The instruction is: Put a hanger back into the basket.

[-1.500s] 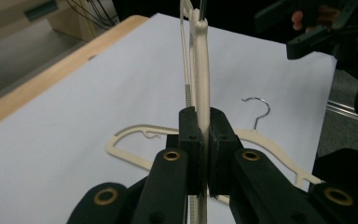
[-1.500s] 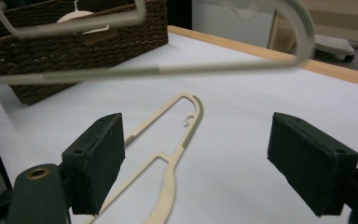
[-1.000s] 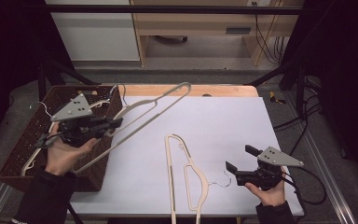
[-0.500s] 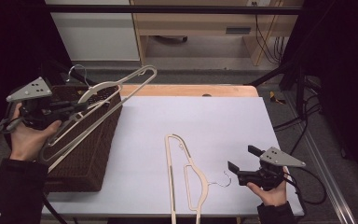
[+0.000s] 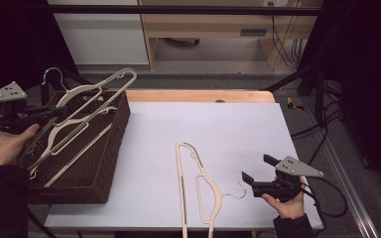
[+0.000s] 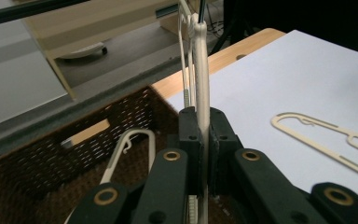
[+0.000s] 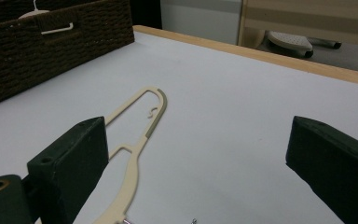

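In the high view, the left gripper (image 5: 54, 113) is clamped tight on a cream hanger (image 5: 87, 106). It holds the hanger up over the brown basket (image 5: 106, 163), and the hanger's long end sticks out past the gripper toward the far side of the table. More hangers (image 5: 67, 136) lie in the basket right under it. The right gripper (image 5: 259, 169) sits low over the white table (image 5: 218, 124) with its jaws spread apart and nothing in them. A 2nd cream hanger (image 5: 198, 191) lies flat just in front of it.

In the left gripper view, the 2 black jaws squeeze the thin cream hanger (image 6: 202, 88), which runs straight up from them. The basket (image 6: 37, 163) is below and to the left.

In the right gripper view, the jaws stand wide apart. The flat hanger (image 7: 137, 135) lies beside the left jaw, not touching.
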### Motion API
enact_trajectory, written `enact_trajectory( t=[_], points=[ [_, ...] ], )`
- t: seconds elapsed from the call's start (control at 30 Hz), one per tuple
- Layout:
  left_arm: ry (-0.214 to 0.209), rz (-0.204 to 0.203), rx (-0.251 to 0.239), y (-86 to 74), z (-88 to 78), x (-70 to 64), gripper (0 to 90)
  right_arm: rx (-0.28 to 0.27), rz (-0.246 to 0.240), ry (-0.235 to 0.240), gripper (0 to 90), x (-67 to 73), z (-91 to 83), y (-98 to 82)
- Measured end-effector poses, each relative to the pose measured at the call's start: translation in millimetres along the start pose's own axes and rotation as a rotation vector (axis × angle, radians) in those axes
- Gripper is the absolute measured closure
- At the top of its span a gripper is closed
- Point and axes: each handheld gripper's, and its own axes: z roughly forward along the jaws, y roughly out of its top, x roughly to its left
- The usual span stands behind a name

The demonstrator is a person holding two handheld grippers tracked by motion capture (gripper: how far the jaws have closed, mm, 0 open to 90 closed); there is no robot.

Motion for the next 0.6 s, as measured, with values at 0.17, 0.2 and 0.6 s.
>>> enact_trajectory(
  t=[0.17, 0.2, 0.6],
  points=[
    [0.015, -0.039, 0.005, -14.8, -4.0, 19.6, 86.2, 0.001, 0.000, 0.001, 6.0, 0.1, 1.1, -0.2],
    [0.019, -0.046, 0.010, -18.0, -4.2, 23.5, 86.2, 0.002, -0.001, 0.001, 6.0, 0.1, 1.2, -0.2],
    [0.024, -0.081, 0.087, -47.6, 12.0, 39.1, 86.2, 0.006, 0.001, 0.004, 5.7, 0.6, 2.1, -0.5]
  ],
)
